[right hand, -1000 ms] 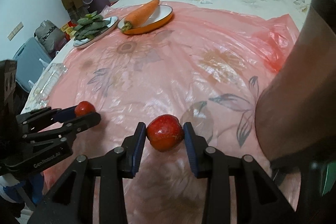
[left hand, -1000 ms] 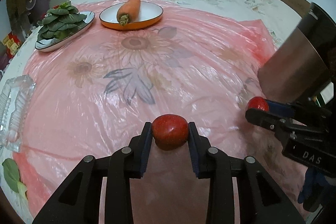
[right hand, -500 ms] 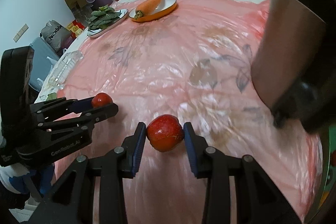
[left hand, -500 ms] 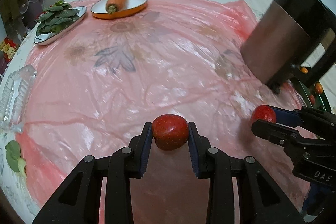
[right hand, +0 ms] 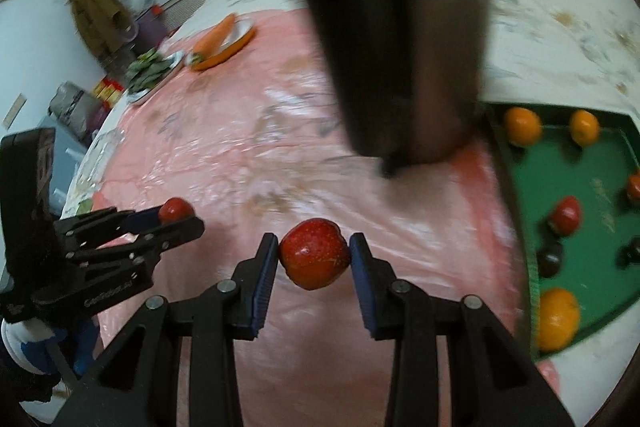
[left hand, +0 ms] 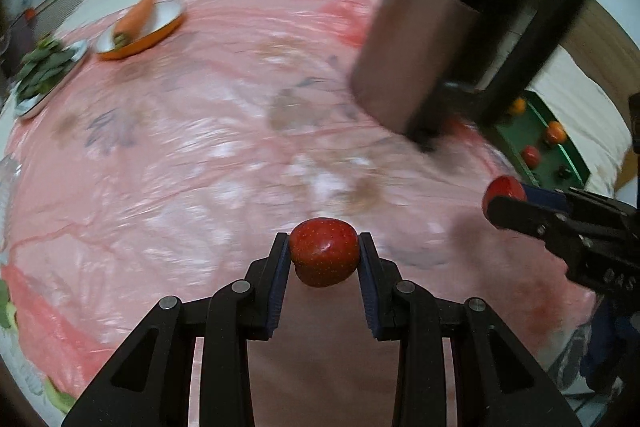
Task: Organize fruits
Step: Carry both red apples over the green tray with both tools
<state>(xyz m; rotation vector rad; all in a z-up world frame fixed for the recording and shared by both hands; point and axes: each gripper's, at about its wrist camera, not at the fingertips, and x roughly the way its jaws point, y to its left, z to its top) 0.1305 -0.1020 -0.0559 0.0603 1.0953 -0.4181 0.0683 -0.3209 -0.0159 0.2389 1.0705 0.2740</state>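
Observation:
My left gripper is shut on a red apple and holds it above the pink plastic sheet. My right gripper is shut on a second red apple. Each gripper shows in the other's view, the right one at the left wrist view's right edge, the left one at the right wrist view's left. A green tray at the right holds oranges, a red fruit and dark fruits.
A tall metal pot with a black handle stands on the sheet beside the tray. An orange dish with a carrot and a plate of green leaves sit at the far left. The pot fills the right wrist view's top.
Both grippers have swung to the right with their apples. The pot looms closer and the green tray of fruit has come into the right wrist view.

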